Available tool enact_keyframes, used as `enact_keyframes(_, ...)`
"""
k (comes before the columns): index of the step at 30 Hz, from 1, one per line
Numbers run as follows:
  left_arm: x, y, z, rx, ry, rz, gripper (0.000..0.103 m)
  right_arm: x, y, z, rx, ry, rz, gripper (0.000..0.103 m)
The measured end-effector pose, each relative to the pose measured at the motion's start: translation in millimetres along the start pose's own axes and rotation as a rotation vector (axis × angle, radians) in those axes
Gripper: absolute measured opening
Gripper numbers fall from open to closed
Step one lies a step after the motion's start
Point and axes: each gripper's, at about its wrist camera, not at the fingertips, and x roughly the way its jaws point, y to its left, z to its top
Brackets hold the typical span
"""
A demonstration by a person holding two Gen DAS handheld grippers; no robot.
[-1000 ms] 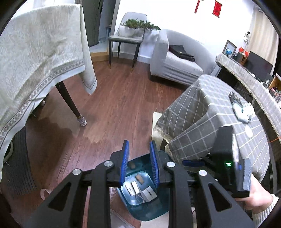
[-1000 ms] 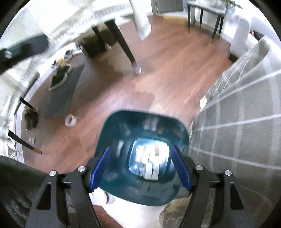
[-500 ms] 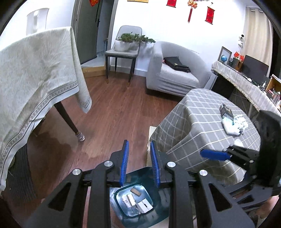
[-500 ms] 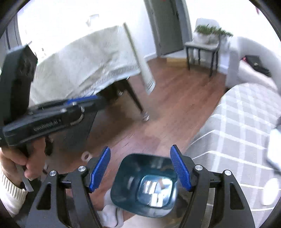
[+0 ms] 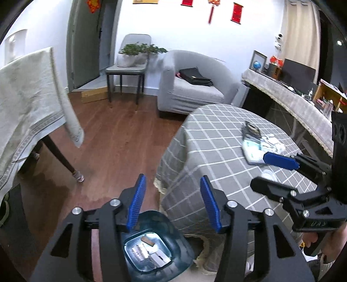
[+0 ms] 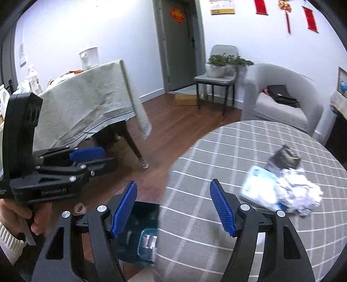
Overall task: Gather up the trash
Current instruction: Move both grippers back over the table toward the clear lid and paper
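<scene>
Nearest in both wrist views, on the wood floor right against the hanging cloth of the round table [image 5: 216, 138], sits a teal bin [image 5: 173, 243] w/ a few flat wrappers and paper scraps in its bottom [image 5: 149, 251]. The left gripper [image 5: 173, 204] hangs above the bin's table-side rim; its blue pads are spreading apart, abt. half wide, nothing btwn them. The right gripper [image 6: 173, 208] hovers over the table's near edge, w/ the bin below its left pad; its jaws are easing inward but are apart, also abt. half wide, nothing btwn them. A hand [image 6: 32, 214] w/ a cream knit cuff grips the left tool's handle, off the table on the bin's side. On the table top, toward the far side from the bin, lies the trash to collect: a light blue-white packet [image 6: 258, 184], a crumpled white tissue wad [image 6: 299, 188] touching it, and a dark foil wrapper [image 6: 284, 156] just behind both. Across bare floor from the round table stands a bigger table under a pale cloth [image 6: 86, 104], w/ a white jug [image 6: 89, 56] on top. Beyond the round table, by the back wall: a grey armchair [image 5: 195, 84] holding a black bag [image 5: 195, 76], a grey chair w/ potted plants [image 5: 134, 54] beside it, a dark door [image 6: 180, 43], and red hangings [image 5: 236, 10] high on the wall.
</scene>
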Motion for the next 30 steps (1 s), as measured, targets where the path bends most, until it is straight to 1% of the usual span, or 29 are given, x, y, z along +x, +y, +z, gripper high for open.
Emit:
enact_keyframes(7,19,-44,-1,0.03,0.018,-0.058,0.058,-29,-45,-13,0.066,-0.032,-0.076,0.066)
enact_keyframes(9,25,-59,-3,0.055,0.029,-0.071,0.059,-37,-59,-17,0.093,-0.038,-0.092,0.065)
enact_keyframes(12,35,-81,-5,0.082,0.042,-0.097,0.059,-46,-76,-25,0.118,-0.04,-0.104,0.061)
enact_keyframes(15,45,-103,-8,0.116,0.059,-0.122,0.061,-56,-91,-34,0.141,-0.045,-0.123,0.061)
enact_keyframes(19,58,-131,-15,0.163,0.084,-0.149,0.061,-64,-108,-43,0.176,-0.045,-0.145,0.061)
enact_keyframes(21,62,-139,-18,0.176,0.093,-0.161,0.061,-68,-116,-46,0.194,-0.046,-0.147,0.058)
enact_keyframes(24,72,-152,-21,0.186,0.113,-0.175,0.063,-72,-126,-50,0.223,-0.049,-0.147,0.056)
enact_keyframes(30,87,-168,-23,0.204,0.124,-0.162,0.064,-78,-136,-53,0.27,-0.06,-0.119,0.054)
